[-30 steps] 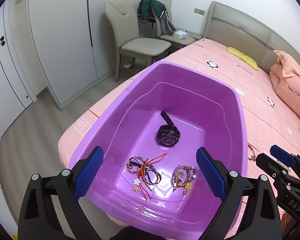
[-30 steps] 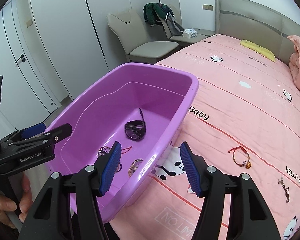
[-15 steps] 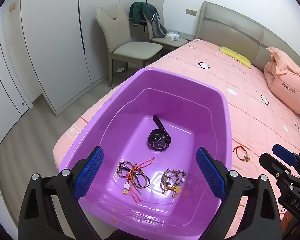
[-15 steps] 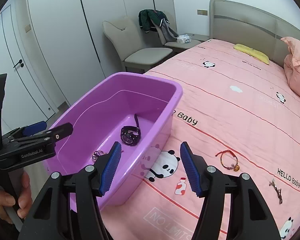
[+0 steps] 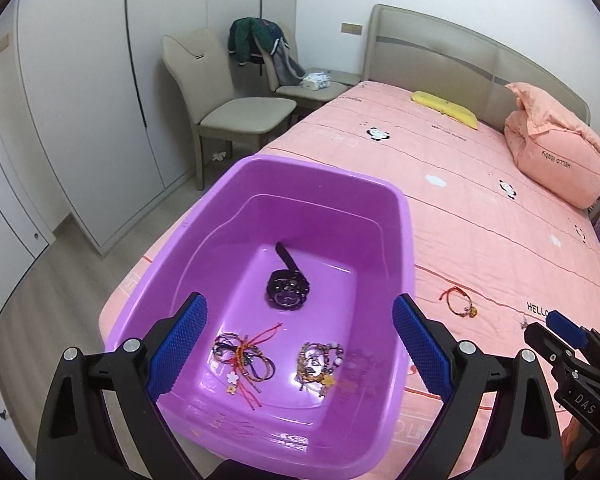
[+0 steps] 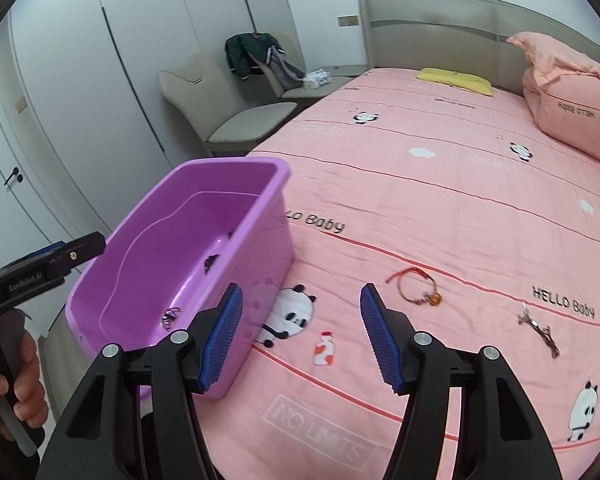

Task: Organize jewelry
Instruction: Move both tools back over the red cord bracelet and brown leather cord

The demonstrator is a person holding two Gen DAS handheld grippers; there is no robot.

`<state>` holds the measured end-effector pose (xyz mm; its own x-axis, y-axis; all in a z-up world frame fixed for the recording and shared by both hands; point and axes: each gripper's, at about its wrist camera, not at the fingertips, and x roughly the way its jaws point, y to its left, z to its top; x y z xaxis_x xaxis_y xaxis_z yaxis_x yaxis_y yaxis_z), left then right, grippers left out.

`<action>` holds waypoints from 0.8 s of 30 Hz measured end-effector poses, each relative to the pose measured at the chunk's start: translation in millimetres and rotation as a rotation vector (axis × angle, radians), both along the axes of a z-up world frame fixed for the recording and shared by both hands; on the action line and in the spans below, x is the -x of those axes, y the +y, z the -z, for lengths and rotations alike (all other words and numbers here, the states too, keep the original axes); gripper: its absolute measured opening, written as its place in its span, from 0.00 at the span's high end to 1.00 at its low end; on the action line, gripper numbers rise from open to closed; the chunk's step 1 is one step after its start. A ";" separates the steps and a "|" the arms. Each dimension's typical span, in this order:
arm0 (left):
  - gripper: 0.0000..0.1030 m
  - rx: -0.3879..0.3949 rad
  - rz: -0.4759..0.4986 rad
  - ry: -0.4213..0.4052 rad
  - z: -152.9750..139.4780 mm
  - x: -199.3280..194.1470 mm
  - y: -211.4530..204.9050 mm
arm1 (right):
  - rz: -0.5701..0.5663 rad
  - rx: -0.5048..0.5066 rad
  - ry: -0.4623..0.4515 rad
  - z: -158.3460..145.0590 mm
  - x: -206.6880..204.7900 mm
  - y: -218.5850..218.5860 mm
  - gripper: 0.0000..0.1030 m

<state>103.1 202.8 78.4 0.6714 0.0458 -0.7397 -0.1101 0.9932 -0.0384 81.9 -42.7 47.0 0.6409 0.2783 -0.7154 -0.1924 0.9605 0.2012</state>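
Right wrist view: right gripper (image 6: 300, 334) jaws apart, empty, over bedspread (image 6: 440, 208); red bracelet (image 6: 416, 286) just beyond; left gripper (image 5: 298, 350) wide, empty, over purple tub (image 5: 404, 240).

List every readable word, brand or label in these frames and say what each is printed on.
"HELLO Baby" on the pink bedsheet, right of the red string bracelet.
"NO LIMITS" in a box on the bedsheet, upside down, near the right gripper.
"HELLO Baby" on the pink pillow, inverted.
"GenRobot.AI" on the left gripper.
"DAS" on the right gripper's body, in the left wrist view.
Other sheet lettering further up: too blurred to read.
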 end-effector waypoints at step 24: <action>0.11 0.033 0.249 0.030 31.7 -11.5 -166.3 | 0.288 -0.001 0.003 37.3 49.8 -173.2 0.42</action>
<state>114.6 36.5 46.7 0.6367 -0.1430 -0.7577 0.1364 0.9880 -0.0718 32.1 -216.0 9.7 0.6913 0.0859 -0.7174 0.0887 0.9753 0.2023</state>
